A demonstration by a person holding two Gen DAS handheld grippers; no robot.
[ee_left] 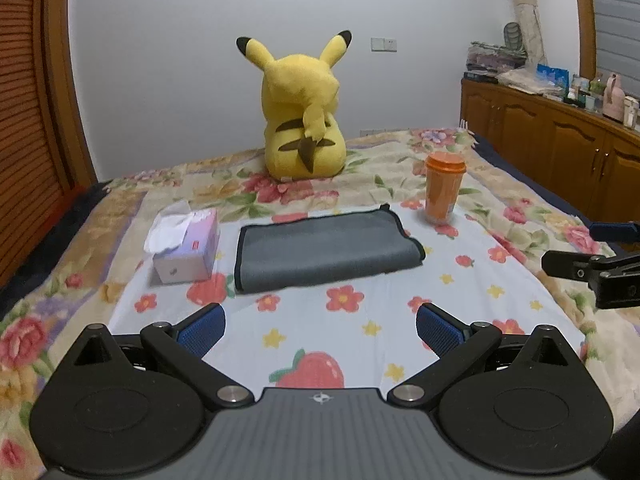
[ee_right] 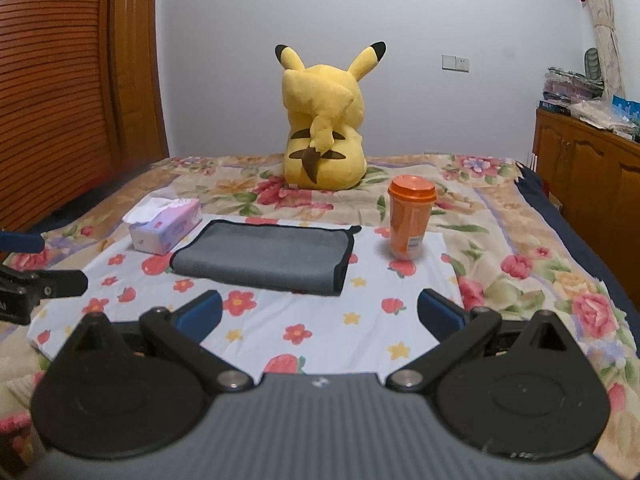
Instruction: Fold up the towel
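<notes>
Ahead of both tools, well beyond their fingertips, the grey towel (ee_left: 326, 250) lies flat on a pale flowered cloth (ee_left: 352, 328) spread over the bed. It looks already doubled over, with a soft rounded fold along its near edge and dark piping round the rest. The left gripper (ee_left: 320, 326) stands wide, its blue pads (ee_left: 202, 326) spread and nothing between them. The right gripper (ee_right: 320, 314) is likewise spread wide and empty, and the towel sits slightly to the left of its centre line.

Beside the towel's left edge rests a tissue box (ee_left: 184, 246); off its right end stands an orange lidded cup (ee_left: 442, 188), with a yellow plush toy (ee_left: 302, 112) farther back.

By its look the towel is light, limp microfibre that would sag and drape when lifted, gripping readily against the pads without slipping. The piped corners at the right end seem the surest places to pinch, one corner per tool. A careless sweep there could tip the cup.
</notes>
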